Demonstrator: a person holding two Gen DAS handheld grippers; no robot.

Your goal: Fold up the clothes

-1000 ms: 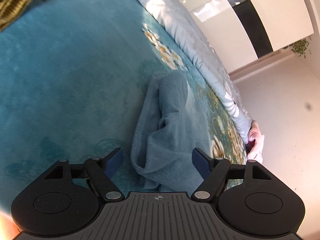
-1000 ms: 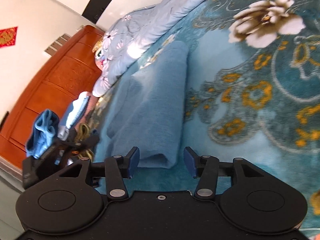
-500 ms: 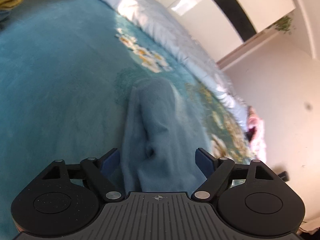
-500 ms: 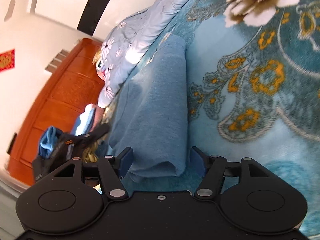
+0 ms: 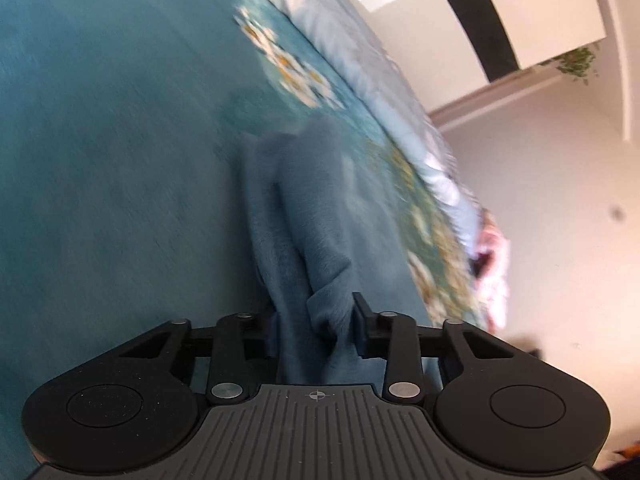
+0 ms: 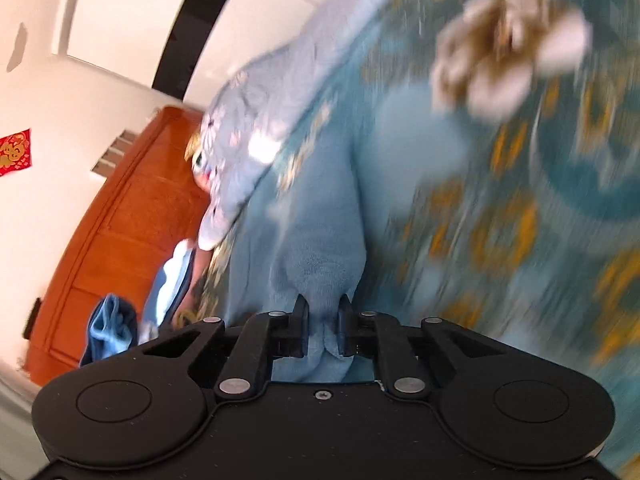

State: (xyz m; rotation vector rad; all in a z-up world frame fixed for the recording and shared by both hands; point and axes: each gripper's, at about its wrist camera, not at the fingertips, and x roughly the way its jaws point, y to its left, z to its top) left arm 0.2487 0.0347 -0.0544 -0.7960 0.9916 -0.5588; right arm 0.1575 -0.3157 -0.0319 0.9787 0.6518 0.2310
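Note:
A folded blue-grey fleece garment (image 5: 316,208) lies lengthwise on a teal flowered bedspread (image 5: 104,128). In the left wrist view, my left gripper (image 5: 316,320) has its jaws closing around the garment's near end, and the cloth bunches up between the pads. In the right wrist view, the same garment (image 6: 320,216) runs away from my right gripper (image 6: 322,320), whose jaws are closing and pinch the other near corner of the cloth between them. Both views are blurred by motion.
A pale grey flowered quilt (image 5: 360,52) lies along the far side of the bed. A wooden headboard (image 6: 120,216) stands at the left of the right wrist view, with light blue clothes (image 6: 108,328) near it. White wardrobe doors (image 5: 440,20) stand beyond the bed.
Both grippers moved forward over the garment's near edge and went from wide open to closed on the cloth. The cloth now bunches between each pair of pads.

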